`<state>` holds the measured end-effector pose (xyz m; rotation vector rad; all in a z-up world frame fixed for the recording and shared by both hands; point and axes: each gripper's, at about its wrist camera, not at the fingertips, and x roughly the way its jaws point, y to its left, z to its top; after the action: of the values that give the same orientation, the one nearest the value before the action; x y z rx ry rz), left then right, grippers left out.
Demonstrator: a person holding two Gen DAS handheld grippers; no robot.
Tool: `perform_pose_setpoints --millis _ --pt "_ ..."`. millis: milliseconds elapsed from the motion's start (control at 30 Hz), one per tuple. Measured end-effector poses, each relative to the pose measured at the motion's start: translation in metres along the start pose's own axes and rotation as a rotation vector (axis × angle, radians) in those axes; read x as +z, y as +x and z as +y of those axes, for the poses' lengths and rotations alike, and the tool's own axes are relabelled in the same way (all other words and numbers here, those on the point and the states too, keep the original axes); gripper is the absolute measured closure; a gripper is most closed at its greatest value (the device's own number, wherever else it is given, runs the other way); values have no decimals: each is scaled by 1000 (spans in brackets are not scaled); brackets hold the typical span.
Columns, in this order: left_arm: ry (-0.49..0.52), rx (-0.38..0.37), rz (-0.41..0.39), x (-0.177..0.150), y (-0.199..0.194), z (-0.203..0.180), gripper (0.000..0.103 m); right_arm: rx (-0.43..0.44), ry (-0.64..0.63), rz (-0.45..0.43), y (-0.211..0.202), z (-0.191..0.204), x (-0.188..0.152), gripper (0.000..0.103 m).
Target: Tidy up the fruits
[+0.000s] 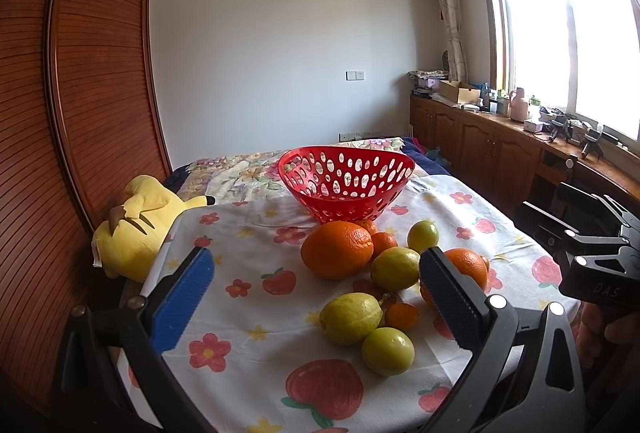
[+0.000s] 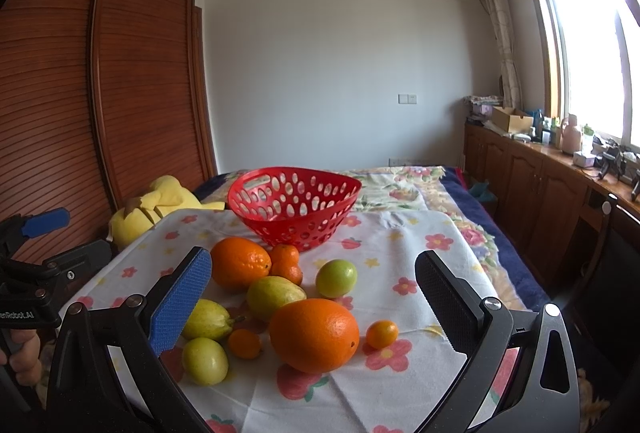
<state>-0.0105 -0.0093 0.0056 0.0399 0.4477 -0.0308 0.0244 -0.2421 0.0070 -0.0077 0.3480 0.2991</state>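
Note:
A red perforated basket [image 1: 347, 182] [image 2: 294, 206] stands empty at the far side of the flower-print cloth [image 1: 248, 265]. In front of it lie two big oranges [image 1: 337, 250] [image 2: 314, 334], two lemons [image 1: 351, 318] [image 2: 273, 296], green round fruits [image 1: 387, 350] [image 2: 336, 278] and several small tangerines [image 2: 382, 334]. My left gripper [image 1: 316, 297] is open and empty above the near fruits. My right gripper [image 2: 314, 297] is open and empty above the near orange. Each gripper shows at the edge of the other's view.
A yellow plush toy [image 1: 138, 225] lies at the table's left edge, against a wooden wardrobe [image 1: 80, 93]. A bed with a floral cover [image 2: 420, 185] is behind the table. Wooden cabinets with clutter [image 1: 500, 137] run under the window on the right.

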Motion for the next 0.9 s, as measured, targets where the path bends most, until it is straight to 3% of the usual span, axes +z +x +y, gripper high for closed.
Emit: perform_pose_setpoints --millis 433,900 --pt "0 -7 12 -5 1 1 0 4 -1 10 2 5 -4 0" --pt "-26 -26 94 -27 27 15 0 15 -8 89 22 2 -28 0"
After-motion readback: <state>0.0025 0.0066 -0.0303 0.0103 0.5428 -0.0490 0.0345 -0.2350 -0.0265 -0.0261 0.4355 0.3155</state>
